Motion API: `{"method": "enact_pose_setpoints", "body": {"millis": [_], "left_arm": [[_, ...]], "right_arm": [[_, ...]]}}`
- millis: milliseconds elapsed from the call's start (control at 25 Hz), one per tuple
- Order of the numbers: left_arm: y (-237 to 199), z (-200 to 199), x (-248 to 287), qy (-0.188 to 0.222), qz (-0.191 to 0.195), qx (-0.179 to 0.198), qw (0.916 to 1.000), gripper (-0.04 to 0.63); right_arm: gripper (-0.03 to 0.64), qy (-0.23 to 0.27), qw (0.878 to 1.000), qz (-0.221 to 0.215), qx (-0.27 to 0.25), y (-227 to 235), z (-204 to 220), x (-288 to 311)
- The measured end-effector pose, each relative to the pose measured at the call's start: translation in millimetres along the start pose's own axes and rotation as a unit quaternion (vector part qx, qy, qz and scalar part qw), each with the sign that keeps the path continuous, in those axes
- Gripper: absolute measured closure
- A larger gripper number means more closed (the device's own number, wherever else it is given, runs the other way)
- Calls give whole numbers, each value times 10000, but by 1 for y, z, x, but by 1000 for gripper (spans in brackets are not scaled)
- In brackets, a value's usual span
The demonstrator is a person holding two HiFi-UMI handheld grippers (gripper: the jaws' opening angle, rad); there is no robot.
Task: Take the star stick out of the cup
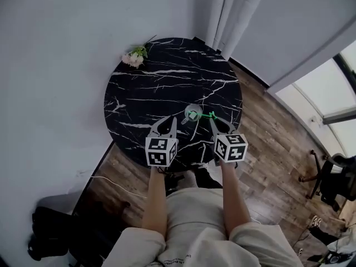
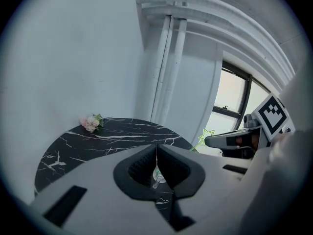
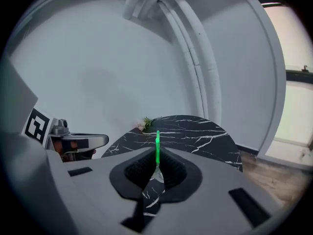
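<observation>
On the round black marble table [image 1: 167, 77] a clear cup [image 1: 193, 110] stands near the front edge. Above it, the green star stick [image 1: 201, 115] is pinched between the jaws of my right gripper [image 1: 213, 119]. In the right gripper view the stick [image 3: 157, 146] rises straight up from the shut right gripper [image 3: 157, 155]. The left gripper view shows the star [image 2: 206, 135] just past the right gripper's tip; the stick's lower end is hidden. My left gripper [image 1: 173, 121] sits just left of the cup, its jaws meeting. The cup [image 2: 156, 176] shows through their hollow.
A small bunch of pink flowers [image 1: 134, 56] lies at the table's far left rim. White curtains [image 1: 222, 10] hang behind the table and a window is at the right. There is wood floor [image 1: 267, 143] around the table, a chair [image 1: 334, 177] at right and a dark bag [image 1: 50, 227] at lower left.
</observation>
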State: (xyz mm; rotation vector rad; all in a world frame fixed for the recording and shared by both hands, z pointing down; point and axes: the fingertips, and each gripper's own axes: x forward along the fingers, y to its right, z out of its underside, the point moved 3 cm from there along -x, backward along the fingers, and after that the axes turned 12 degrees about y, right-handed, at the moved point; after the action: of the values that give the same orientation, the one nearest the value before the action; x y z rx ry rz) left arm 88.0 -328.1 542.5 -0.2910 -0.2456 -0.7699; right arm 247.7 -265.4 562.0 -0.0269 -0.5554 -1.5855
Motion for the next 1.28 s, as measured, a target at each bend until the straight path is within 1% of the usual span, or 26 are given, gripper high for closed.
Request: {"method": "enact_pose_setpoints", "body": {"millis": [200,480,640,840,920,1040,1280], "left_arm": [[-9,-3,-6,86,-368,-24,9993,572],[-27,-14,-21,293,-1014,-87,9944,572],[-35,-17,-31,385,-1429,-213,9888,572],[-43,-9,-47,486,-1933,-540,9785,572],[-44,-5,-53,512,-2059,-568,9756,572],[-46,1,-60,547,-2163,-587,9730,572],[-43,-1,-77,629,-2148,-546,9731,572]], "right_arm": [[572,86,9969,-330,-715,-12,-16,20],[572,179,9854,-906,-1429,-34,-33,50],[572,130,9773,-1241,-1711,-41,-39,61],[572,-41,9601,-1724,-2202,-50,-49,70],[572,-11,9575,-1827,-2231,-52,-53,73],[572,18,9571,-1885,-2199,-51,-52,76],[572,9,9582,-1803,-2223,-53,-46,61]]}}
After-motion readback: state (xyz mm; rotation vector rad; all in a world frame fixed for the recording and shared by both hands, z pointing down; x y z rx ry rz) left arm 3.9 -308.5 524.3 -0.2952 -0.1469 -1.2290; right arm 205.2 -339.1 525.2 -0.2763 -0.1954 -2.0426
